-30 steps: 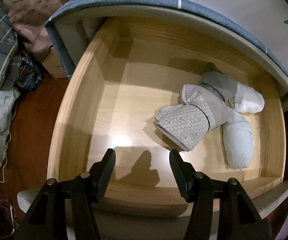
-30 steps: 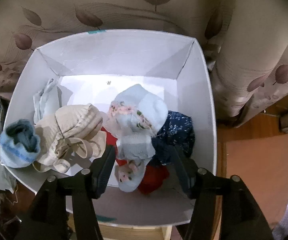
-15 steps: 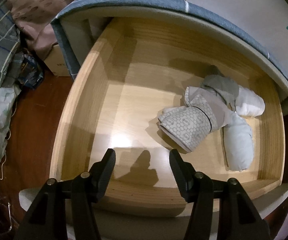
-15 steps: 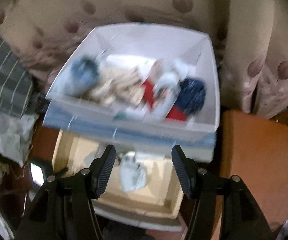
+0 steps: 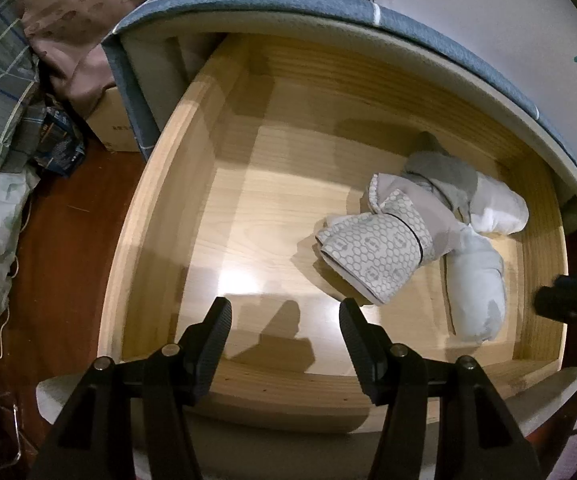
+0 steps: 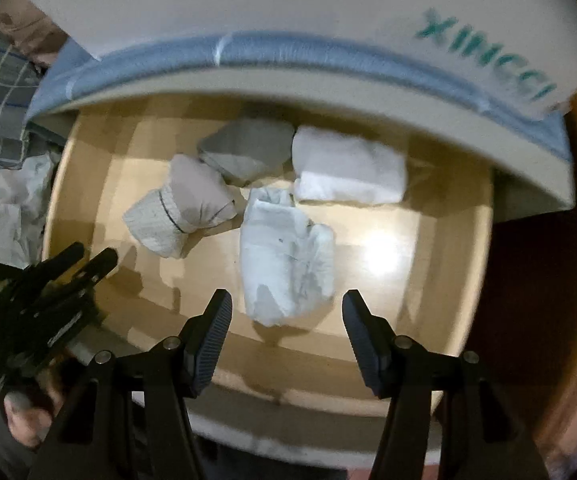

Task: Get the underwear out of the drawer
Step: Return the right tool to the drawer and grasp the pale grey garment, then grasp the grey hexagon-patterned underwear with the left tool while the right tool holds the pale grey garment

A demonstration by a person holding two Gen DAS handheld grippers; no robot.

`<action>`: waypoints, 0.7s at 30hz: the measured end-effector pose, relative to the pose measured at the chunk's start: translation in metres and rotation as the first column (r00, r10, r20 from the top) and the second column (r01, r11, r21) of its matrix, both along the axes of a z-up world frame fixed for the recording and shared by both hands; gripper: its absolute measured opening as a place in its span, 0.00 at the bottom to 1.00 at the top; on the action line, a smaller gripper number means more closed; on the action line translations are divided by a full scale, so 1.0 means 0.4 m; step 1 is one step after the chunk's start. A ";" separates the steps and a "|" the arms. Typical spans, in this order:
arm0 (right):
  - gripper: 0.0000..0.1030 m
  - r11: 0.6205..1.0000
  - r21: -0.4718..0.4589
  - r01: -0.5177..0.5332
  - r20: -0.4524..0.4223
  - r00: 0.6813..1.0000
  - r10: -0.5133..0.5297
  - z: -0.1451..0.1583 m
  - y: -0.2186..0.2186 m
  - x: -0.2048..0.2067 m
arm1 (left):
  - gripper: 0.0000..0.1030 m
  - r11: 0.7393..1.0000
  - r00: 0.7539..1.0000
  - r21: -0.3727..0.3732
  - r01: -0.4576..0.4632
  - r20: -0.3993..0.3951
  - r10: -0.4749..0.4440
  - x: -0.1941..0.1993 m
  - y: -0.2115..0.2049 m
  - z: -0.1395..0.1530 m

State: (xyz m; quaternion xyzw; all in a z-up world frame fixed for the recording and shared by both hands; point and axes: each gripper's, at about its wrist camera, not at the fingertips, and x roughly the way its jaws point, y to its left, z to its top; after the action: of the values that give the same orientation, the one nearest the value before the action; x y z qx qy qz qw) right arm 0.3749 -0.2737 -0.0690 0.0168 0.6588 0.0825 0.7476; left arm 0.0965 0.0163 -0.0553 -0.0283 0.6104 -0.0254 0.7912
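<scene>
Two handheld grippers hang over an open wooden drawer (image 6: 472,240) holding four folded bundles of underwear, all gathered toward its back wall. The right gripper (image 6: 286,320) points almost straight down with its jaws apart and nothing between them, directly above the pale blue bundle (image 6: 286,256), which lies nearest the drawer's front. Behind it, against the back wall, sit a white bundle (image 6: 348,170) and a grey bundle (image 6: 246,148); toward the drawer's left side lies a taupe bundle with a patterned band (image 6: 180,208). The left gripper (image 5: 284,336) hovers open and empty near the drawer's front wall, well apart from the clothes.

The likely trouble lies in the crowding. The pale blue bundle touches or nearly touches the white one, and the taupe one leans on the grey in the left wrist view, so a descending finger could snag a neighbour and drag two out together. A loose fold may also come undone if pinched at its edge rather than across its middle. The right wrist view is blurred, so exact contact between the bundles cannot be told.
</scene>
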 end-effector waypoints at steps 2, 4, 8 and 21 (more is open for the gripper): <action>0.53 1.000 -0.005 0.004 -0.008 1.000 -0.004 -0.027 0.015 0.017 | 0.56 1.000 1.000 -0.002 0.001 -0.004 -0.001 0.002 0.000 -0.002; 0.53 1.000 -0.017 0.001 -0.021 1.000 -0.001 -0.053 0.034 0.036 | 0.56 1.000 1.000 -0.004 0.003 -0.006 -0.003 0.002 0.000 -0.003; 0.53 0.999 -0.047 -0.001 -0.032 0.999 0.000 -0.098 0.061 0.058 | 0.56 1.000 1.000 -0.005 0.003 -0.008 -0.003 0.003 -0.003 -0.004; 0.42 0.984 -0.172 -0.036 -0.044 0.999 0.029 -0.169 0.048 0.029 | 0.56 1.000 1.000 -0.003 0.014 -0.014 -0.014 0.003 -0.009 -0.009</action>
State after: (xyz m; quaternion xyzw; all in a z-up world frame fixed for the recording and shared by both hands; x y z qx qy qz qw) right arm 0.3865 -0.2545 -0.1367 -0.0572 0.6790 0.0369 0.7310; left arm 0.0978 0.0126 -0.0588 -0.0254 0.6160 -0.0314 0.7867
